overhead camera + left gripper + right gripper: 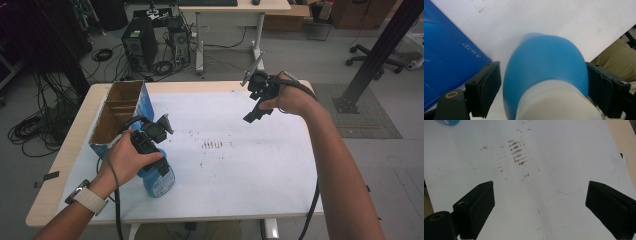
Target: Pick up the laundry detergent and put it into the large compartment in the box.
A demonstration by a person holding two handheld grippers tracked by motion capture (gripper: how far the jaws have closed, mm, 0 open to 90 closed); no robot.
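A blue bottle [161, 184] with a white neck [554, 105] stands at the front left of the white-covered table [240, 170]. My left gripper [161, 167] reaches down over it, one jaw on each side of its shoulder [544, 62]. In the left gripper view the right pad [604, 90] lies against the bottle, and a thin strip of table shows beside the left pad [489, 87]. My right gripper [251, 116] hangs open above the far right of the table with nothing between its jaws [539, 202]. An edge of the bottle [449, 122] shows at the top left of the right gripper view.
An open cardboard box with a blue side [120, 112] [446, 50] stands just behind the bottle at the table's left. Brown smudges [212, 145] [517, 152] mark the sheet's middle. Beyond the table are a computer tower [137, 45], floor cables and a desk.
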